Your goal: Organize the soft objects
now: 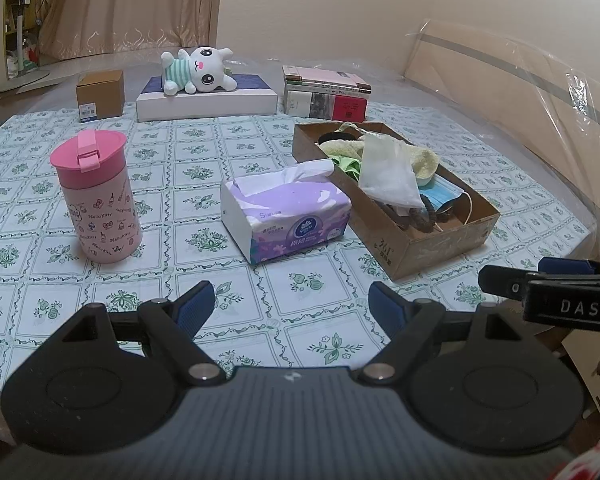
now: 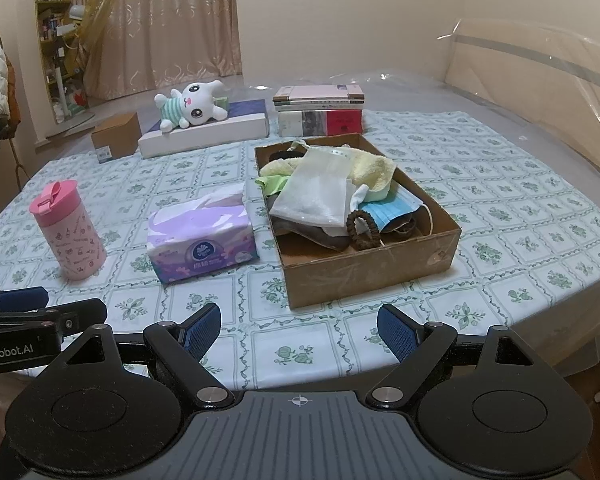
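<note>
Cardboard box (image 2: 372,276): matt brown, scuffed. Tissue pack (image 1: 288,216): glossy plastic wrap, soft paper on top. Pink tumbler (image 1: 98,200): smooth plastic. Plush toy (image 1: 198,70): fuzzy cloth. Yellow towel (image 2: 374,170): terry. Tablecloth (image 1: 180,160): smooth printed sheet. Face mask (image 2: 392,208): pleated nonwoven.

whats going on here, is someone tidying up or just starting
A person holds a gripper in each hand over the near edge of a table. The left gripper and the right gripper are both open and hold nothing. The cardboard box already holds a towel, a mesh bag, a face mask and a hair tie. The tissue pack, the pink cup and the plush toy are outside it.
</note>
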A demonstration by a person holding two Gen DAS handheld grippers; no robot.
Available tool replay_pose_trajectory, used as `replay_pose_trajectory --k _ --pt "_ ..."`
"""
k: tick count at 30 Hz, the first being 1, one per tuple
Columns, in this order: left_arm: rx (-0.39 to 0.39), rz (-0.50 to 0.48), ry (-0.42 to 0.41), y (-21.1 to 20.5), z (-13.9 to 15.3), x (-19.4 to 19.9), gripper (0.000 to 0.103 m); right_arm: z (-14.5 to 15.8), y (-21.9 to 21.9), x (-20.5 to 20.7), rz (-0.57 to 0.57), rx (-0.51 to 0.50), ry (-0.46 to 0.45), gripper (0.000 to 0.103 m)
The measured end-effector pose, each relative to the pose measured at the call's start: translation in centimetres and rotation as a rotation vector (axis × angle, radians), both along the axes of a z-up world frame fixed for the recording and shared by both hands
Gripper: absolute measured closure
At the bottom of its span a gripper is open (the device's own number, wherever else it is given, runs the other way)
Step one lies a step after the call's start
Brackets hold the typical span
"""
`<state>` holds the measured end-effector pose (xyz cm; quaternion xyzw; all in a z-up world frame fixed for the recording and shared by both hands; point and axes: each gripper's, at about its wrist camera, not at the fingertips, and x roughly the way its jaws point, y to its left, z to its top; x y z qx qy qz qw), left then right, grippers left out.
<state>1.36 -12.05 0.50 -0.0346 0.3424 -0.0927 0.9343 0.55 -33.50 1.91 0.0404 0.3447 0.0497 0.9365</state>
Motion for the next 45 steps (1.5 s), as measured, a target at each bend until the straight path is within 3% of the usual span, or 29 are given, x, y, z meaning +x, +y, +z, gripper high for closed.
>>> replay_pose_trajectory --k 45 --pt "0.005 -0.005 -0.007 -0.16 0.24 0.04 0.021 0.48 -0.49 0.14 -0.004 -0.007 -0.008 0.018"
